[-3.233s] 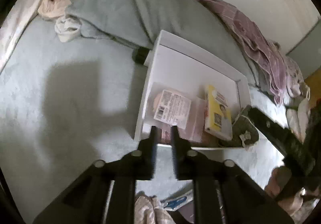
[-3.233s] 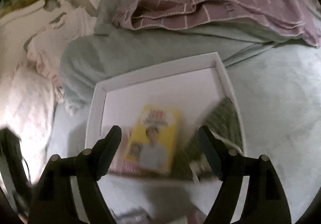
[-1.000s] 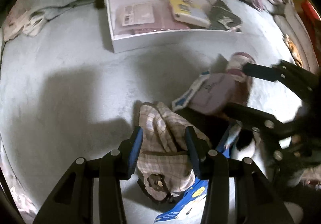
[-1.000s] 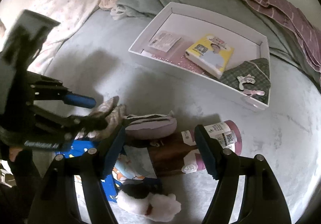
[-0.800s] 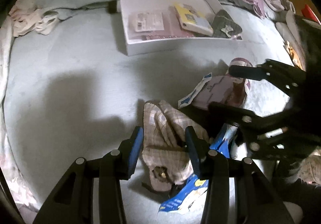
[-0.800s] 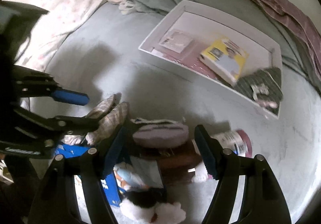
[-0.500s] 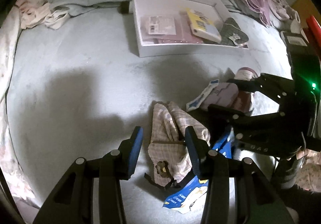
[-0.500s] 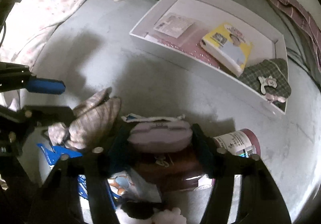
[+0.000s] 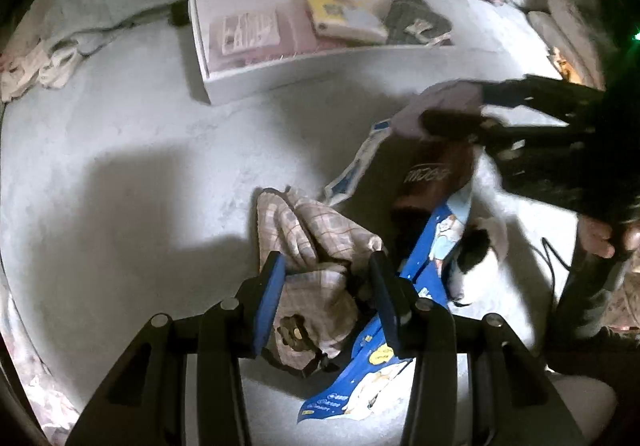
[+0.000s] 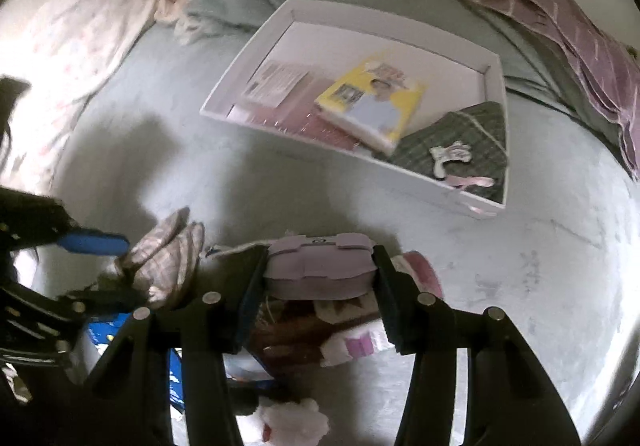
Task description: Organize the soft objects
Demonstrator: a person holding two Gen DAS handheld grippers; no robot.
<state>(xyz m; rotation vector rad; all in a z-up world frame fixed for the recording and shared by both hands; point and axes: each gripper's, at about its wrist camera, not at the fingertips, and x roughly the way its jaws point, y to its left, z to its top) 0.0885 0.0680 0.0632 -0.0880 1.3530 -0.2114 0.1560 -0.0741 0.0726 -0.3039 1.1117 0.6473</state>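
While earlier open | right claw (image 10: 318, 274) now grips lilac pouch (image 10: 320, 266)

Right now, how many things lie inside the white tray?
3 that I can see in the white tray: a pink packet with a label at its left, a yellow book in the middle, a green plaid cloth at its right. More may hide underneath.

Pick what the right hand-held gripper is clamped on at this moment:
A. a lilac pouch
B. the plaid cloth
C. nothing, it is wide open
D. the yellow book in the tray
A: in the right wrist view the right hand-held gripper has both fingers pressed against the ends of the lilac pouch, while the plaid cloth sits off by the left hand-held gripper.
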